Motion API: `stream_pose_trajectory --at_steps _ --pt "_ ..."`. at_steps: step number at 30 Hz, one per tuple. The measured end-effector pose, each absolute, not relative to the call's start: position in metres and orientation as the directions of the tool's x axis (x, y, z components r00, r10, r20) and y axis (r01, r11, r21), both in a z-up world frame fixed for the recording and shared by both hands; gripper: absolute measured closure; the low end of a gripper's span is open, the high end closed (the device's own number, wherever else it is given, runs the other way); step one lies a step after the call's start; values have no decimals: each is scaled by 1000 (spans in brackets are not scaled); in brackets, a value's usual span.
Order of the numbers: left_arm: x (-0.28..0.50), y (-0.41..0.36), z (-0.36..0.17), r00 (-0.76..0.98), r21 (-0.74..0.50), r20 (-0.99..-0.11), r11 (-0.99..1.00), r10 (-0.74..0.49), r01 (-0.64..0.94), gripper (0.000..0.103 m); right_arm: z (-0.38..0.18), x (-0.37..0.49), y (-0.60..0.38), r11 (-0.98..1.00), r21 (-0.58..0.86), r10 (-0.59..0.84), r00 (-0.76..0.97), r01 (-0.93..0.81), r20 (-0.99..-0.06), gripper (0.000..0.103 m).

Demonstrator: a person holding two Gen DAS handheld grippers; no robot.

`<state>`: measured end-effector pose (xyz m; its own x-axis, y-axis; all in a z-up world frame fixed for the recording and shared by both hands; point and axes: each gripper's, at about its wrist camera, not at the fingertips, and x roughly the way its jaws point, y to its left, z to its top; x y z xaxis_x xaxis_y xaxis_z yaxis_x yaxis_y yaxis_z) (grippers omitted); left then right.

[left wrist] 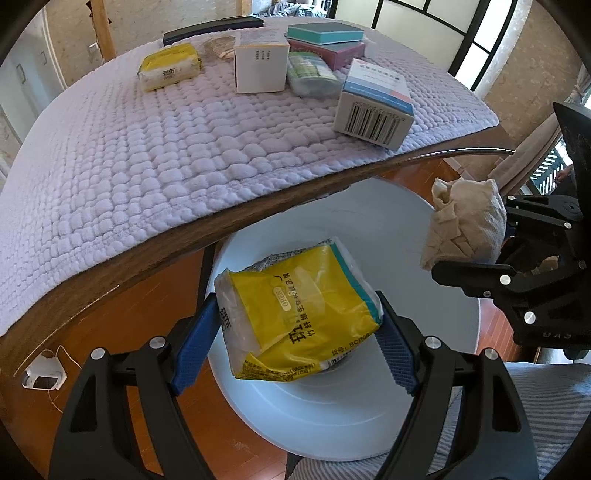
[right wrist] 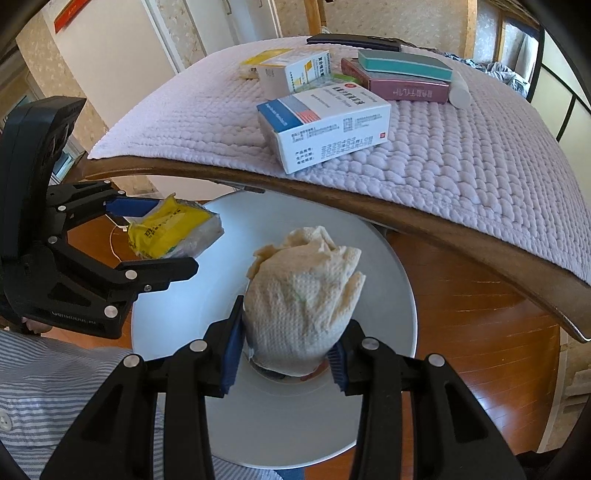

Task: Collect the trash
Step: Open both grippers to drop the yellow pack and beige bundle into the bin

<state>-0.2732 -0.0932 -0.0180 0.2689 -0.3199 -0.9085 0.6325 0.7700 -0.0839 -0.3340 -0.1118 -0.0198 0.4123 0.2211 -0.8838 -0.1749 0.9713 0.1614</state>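
A yellow tissue pack (left wrist: 299,314) was clamped between the blue pads (left wrist: 195,350) of the left gripper (left wrist: 295,347), whose jaws were closed only as far as the pack's width allowed; the pack was held tilted above the open mouth of a white bin (left wrist: 406,369). In the right wrist view, a crumpled paper wad (right wrist: 301,295) was pinched between the fingers of the right gripper (right wrist: 284,354), the jaws drawn in tight against its lower part, and it too was held over the bin (right wrist: 388,266). The two grippers were seen near each other above the bin, apart and not touching. A striped shirt (right wrist: 55,376) was visible at the lower edge. Beyond the bin, a wooden table edge (left wrist: 184,240) was seen, covered by a lilac quilted mat (left wrist: 147,147). Nearest on the mat, a blue-and-white box (left wrist: 373,105) was lying close to the edge. Farther back, a white box (left wrist: 260,62), a green packet (left wrist: 312,74) and a second yellow pack (left wrist: 170,66) were set, with a teal box (left wrist: 325,33) stacked on a purple box (left wrist: 332,51). At the far edge a black flat object (left wrist: 214,27) was seen.
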Motion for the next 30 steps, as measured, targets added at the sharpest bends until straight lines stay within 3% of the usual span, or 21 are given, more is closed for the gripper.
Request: stream_pose_trajectory --at_steps 30 --pt "-273 -105 -32 255 -68 -919 761 -299 645 22 -22 -330 -108 974 142 202 396 -176 -896 64"
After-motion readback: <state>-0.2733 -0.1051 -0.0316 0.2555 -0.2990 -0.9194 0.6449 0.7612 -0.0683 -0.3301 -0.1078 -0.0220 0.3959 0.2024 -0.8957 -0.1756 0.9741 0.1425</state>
